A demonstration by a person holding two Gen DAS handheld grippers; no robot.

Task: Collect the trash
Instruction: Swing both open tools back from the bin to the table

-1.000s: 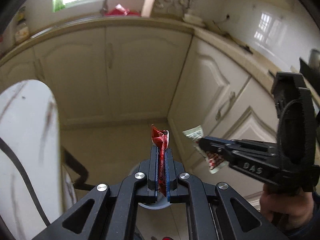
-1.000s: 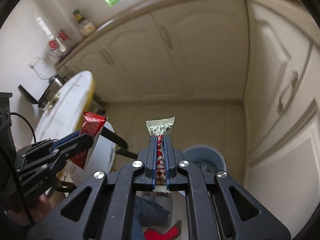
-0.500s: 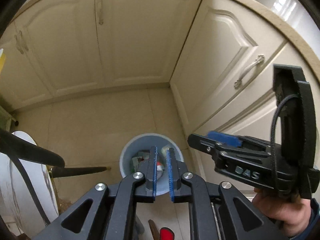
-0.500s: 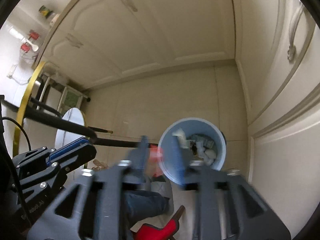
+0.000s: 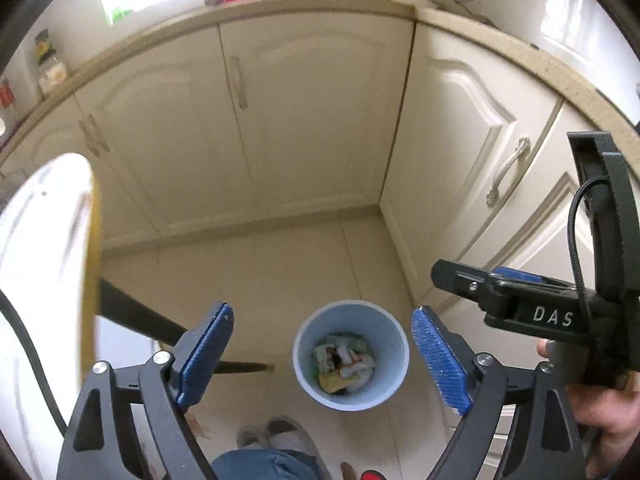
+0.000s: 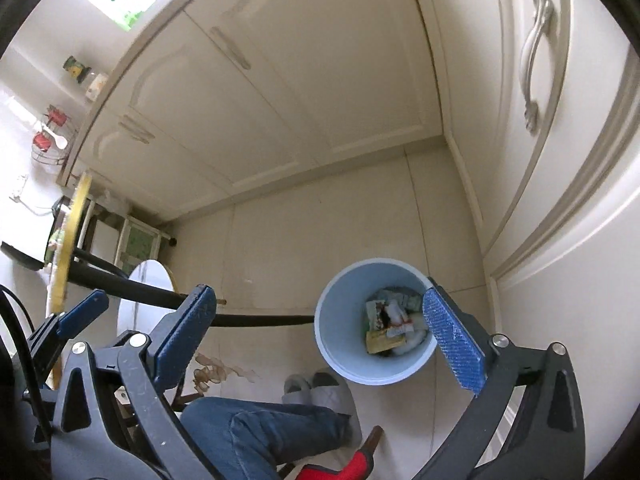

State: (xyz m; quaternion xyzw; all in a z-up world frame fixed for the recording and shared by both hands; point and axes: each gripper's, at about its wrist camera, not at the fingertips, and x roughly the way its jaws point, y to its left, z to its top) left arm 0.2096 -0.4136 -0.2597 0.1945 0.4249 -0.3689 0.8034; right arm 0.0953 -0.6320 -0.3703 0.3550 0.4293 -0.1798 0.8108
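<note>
A: Where is the trash?

B: In the bin [image 5: 350, 360], a pale blue round one standing on the tiled floor [image 5: 256, 272] near the corner where the two runs of cream cabinets [image 5: 304, 120] meet. Crumpled wrappers [image 6: 394, 326] lie at its bottom: white, green and yellow scraps, with a bit of red among them.

A: And the grippers?

B: Both hang above the bin, pointing down at it. The left gripper [image 5: 320, 354] has its jaws spread wide; they have just been opening, and nothing is between the blue pads [image 5: 205, 354]. In its view the bin shows right through the gap.

A: The right one?

B: The right gripper [image 6: 332, 344] is the same: jaws far apart, just opened, nothing between them. Its right-side pad overlaps the bin's rim in the picture. A hand [image 5: 600, 408] holds its grip at the edge of the left view.

A: What else is around?

B: A person's jeans-clad leg [image 6: 264, 428] and a grey shoe [image 6: 320, 390] just beside the bin. A white table [image 5: 40, 280] with a yellow rim stands off to the left, with black legs. There is a brown stain [image 6: 212, 372] on the tiles near the shoe.
</note>
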